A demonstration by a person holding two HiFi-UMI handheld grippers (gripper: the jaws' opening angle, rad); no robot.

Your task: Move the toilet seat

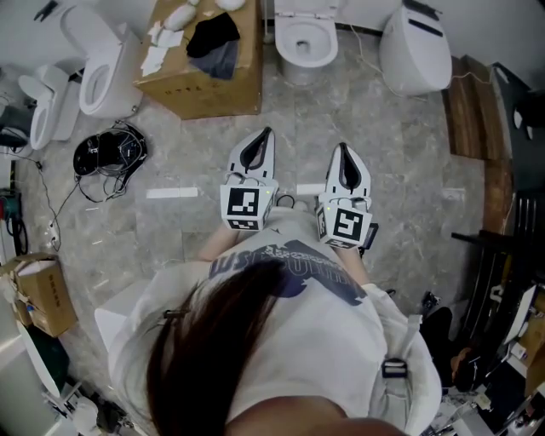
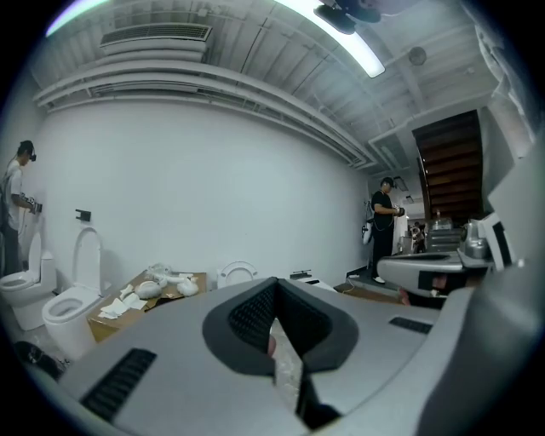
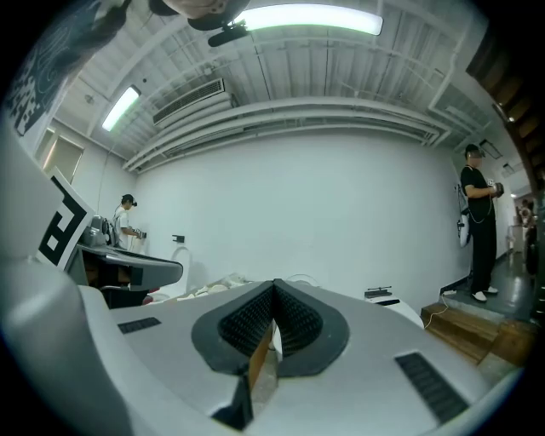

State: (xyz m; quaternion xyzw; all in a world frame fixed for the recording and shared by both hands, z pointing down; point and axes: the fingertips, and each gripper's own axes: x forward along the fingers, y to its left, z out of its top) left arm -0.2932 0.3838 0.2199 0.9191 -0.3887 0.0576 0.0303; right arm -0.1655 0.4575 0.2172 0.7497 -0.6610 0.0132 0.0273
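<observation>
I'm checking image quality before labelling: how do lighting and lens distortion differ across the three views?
Head view: even light, soft shadows, top-centre toilet sharp. Left gripper view: strong fisheye, dark corners, the ceiling lamp glaring. Right gripper view: same fisheye, the overhead lamp blown out.

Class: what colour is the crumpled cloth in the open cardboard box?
The crumpled cloth is black; clearest in head view.

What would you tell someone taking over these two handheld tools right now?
Left tool: shut, empty.
Right tool: shut, empty.
Both are held side by side, pointing at the toilet ahead, well short of it. A cardboard box stands left of it in the head view.
Done: nothing; the seat is untouched.
Left: step closer, open a tool, grip the seat, move it.
</observation>
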